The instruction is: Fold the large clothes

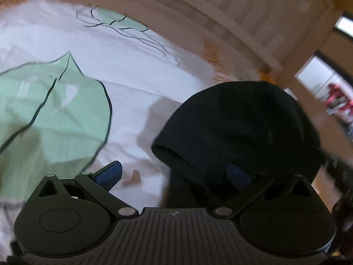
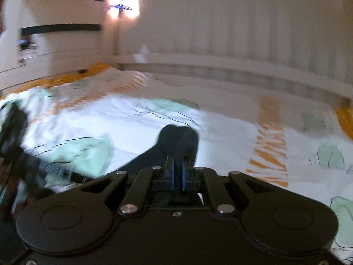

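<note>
While the bed (image 1: 143, 70) lies under a white cover printed with pale green leaves and orange stripes, a dark navy garment (image 1: 238, 128) rests on it, and both tongs are at that garment. The left tongs (image 1: 174, 174) stand wide apart; one blue pad (image 1: 110, 174) is over bare cover beside the garment's rolled edge, the other pad half buried in the dark cloth, neither pressing. The right tongs (image 2: 177, 172) are drawn together, their blue pads (image 2: 171, 174) clamped on a fold of the same garment (image 2: 178, 141), which bunches up just past the tips (the view is blurred by motion). A pale slatted headboard (image 1: 253, 11) runs behind the bed.
</note>
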Action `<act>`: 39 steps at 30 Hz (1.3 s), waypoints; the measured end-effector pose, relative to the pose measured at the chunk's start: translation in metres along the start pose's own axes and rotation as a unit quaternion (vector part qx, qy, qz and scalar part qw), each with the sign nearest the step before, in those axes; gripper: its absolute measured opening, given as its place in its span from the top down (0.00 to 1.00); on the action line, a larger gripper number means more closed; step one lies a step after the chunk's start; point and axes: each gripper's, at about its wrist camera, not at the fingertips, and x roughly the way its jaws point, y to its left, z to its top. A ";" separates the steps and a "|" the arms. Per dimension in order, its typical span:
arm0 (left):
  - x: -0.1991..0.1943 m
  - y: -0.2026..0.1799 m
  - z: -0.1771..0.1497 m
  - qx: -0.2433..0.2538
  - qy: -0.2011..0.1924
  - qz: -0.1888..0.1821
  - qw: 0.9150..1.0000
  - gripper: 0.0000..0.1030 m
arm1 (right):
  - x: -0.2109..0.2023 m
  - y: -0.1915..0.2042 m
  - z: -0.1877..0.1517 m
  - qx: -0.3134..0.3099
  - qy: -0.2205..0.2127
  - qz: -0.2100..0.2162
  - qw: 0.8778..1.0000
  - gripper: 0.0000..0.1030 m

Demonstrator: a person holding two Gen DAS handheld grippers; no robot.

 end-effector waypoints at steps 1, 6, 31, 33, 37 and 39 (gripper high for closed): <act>-0.010 0.000 -0.002 -0.011 0.003 -0.013 1.000 0.00 | -0.013 0.009 -0.001 -0.013 -0.005 0.005 1.000 0.88; -0.055 0.002 -0.010 -0.068 0.004 -0.085 0.994 0.00 | -0.077 0.053 -0.020 -0.078 -0.001 0.035 0.996 0.89; -0.055 0.010 -0.087 -0.066 0.104 -0.038 0.992 0.00 | -0.093 0.044 -0.063 0.279 0.146 0.000 0.949 0.67; -0.059 0.011 -0.088 -0.072 0.104 -0.043 0.991 0.00 | -0.094 0.043 -0.061 0.276 0.144 -0.010 0.950 0.64; -0.064 0.013 -0.091 -0.074 0.107 -0.048 0.990 0.00 | -0.096 0.044 -0.064 0.276 0.153 -0.019 0.949 0.57; -0.066 0.012 -0.092 -0.072 0.110 -0.050 0.990 0.00 | -0.101 0.046 -0.068 0.265 0.170 -0.022 0.949 0.49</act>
